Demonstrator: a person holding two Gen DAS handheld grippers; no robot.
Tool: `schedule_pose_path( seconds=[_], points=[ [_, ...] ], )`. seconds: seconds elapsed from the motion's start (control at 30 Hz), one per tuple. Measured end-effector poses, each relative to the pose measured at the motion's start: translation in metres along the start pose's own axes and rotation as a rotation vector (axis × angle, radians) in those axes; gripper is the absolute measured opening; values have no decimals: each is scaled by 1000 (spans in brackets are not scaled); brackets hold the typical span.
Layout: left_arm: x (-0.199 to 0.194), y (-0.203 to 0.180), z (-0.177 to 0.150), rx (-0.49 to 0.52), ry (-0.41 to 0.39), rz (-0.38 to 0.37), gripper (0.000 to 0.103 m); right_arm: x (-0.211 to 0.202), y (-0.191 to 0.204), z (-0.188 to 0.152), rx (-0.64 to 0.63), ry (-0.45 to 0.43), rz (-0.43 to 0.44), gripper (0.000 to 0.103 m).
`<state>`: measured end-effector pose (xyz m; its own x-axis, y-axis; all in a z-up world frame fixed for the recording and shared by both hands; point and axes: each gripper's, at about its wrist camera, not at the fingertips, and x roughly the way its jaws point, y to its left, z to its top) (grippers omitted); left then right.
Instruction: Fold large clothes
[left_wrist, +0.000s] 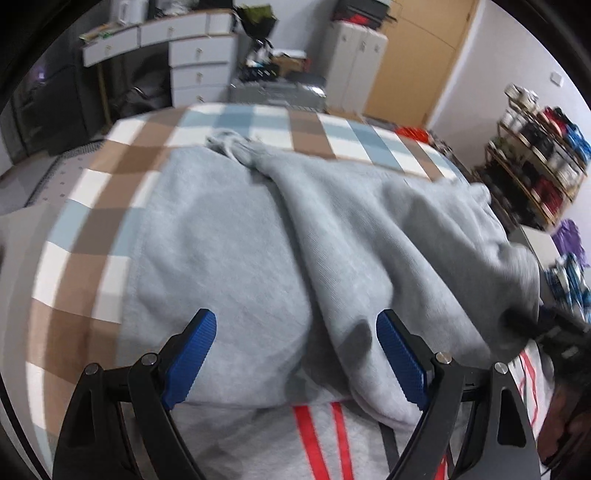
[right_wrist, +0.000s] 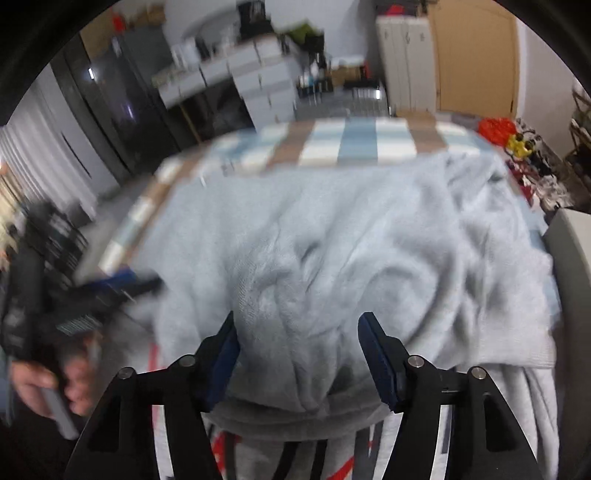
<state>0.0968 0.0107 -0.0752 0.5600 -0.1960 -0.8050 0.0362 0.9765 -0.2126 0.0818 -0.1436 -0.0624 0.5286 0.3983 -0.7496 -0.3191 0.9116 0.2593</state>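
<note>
Folding this big pale grey fleece sweatshirt (left_wrist: 229, 236) well calls, by my reading, for flattening first: a loose thick fold (left_wrist: 369, 236) runs diagonally across its body and should be drawn out smooth before any edge is brought over. The left gripper (left_wrist: 295, 354) stands wide over the near hem, with nothing between its blue ribbed pads (left_wrist: 192, 354); it would do best to come down on the hem edge beside the fold and pinch only one or two layers. The right gripper (right_wrist: 297, 354) is also parted, moderately, with rumpled cloth bulging between its dark blue pads (right_wrist: 376, 362), though they do not seem to press on it, so I take it as holding nothing. Both should take matching corners so the cloth lifts evenly and does not twist.

The sweatshirt lies spread over a bed covered by a checked blanket of brown, white and light blue squares (left_wrist: 122, 177), reaching nearly to its far end. Its fabric looks soft, thick and heavily wrinkled on the right-hand side, where it bunches in ridges (right_wrist: 461, 236). A knotted drawcord or hood end (left_wrist: 229, 142) sits at the far edge. Under the near hem shows a white cloth with red stripes (left_wrist: 314, 435). Both views are blurred.
</note>
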Motion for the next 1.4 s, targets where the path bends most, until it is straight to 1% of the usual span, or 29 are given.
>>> schedule_pose_path(
  seconds=[0.07,0.1,0.17,0.2,0.27,0.33,0.4,0.43,0.47,0.5,0.53,0.57,0.6,0.63,0.7,0.77,0.83,0.9,0.97,1.03,1.1,1.13,1.2,1.23,1.27,1.3,1.37,1.4],
  points=[
    [1,-2,0,-2,10,-39,86,-20,-12,0,30,-64,-1,79],
    [1,-3,0,-8,15,-58,86,-25,-17,0,43,-86,-6,80],
    [5,-6,1,-22,42,-102,86,-35,-36,1,95,-126,-55,80],
    [8,-7,1,-31,60,-123,86,-33,-45,1,124,-117,-77,80],
    [15,-8,1,-48,86,-138,86,-22,-61,2,178,-67,-109,80],
    [21,-9,1,-64,108,-134,86,2,-73,2,207,10,-145,80],
    [23,-8,1,-100,101,-132,85,18,-78,2,213,47,-160,79],
    [22,-6,1,-124,84,-139,85,22,-77,2,202,48,-163,75],
    [20,-4,1,-146,77,-146,84,25,-74,3,181,44,-177,59],
    [20,-2,1,-169,75,-148,74,28,-70,5,147,40,-195,44],
    [20,0,0,-188,73,-140,66,33,-66,7,117,53,-181,20],
    [20,3,1,-201,73,-113,49,33,-64,8,107,60,-164,15],
    [22,5,1,-206,78,-102,40,33,-60,9,90,51,-172,14],
    [21,8,2,-219,79,-111,36,30,-56,12,62,36,-192,12],
    [20,14,4,-249,81,-136,25,25,-51,16,35,13,-204,11],
    [17,18,4,-257,89,-152,21,15,-49,21,12,-23,-215,10],
    [14,17,2,-230,96,-142,20,4,-47,23,-21,-60,-246,10],
    [13,14,0,-207,96,-126,20,-1,-51,22,-29,-67,-269,10],
    [13,13,-1,-191,96,-117,20,4,-58,16,-23,-48,-296,9],
    [16,12,2,-178,97,-109,20,23,-68,5,-19,10,-338,9],
    [16,12,1,-175,98,-107,20,33,-81,-2,11,39,-332,10],
    [17,12,1,-169,97,-105,20,32,-85,-3,34,29,-319,10],
    [16,11,1,-155,97,-101,20,30,-86,0,48,36,-316,11],
    [16,10,1,-136,96,-96,20,27,-85,2,52,41,-314,18],
    [15,9,1,-126,92,-94,20,21,-85,4,56,40,-307,26],
    [16,8,4,-118,89,-93,20,15,-83,4,61,36,-303,31],
    [10,6,5,-102,88,-87,21,-5,-82,7,82,-7,-284,50],
    [8,5,6,-99,82,-86,21,-19,-80,7,94,-51,-265,53]
  ],
)
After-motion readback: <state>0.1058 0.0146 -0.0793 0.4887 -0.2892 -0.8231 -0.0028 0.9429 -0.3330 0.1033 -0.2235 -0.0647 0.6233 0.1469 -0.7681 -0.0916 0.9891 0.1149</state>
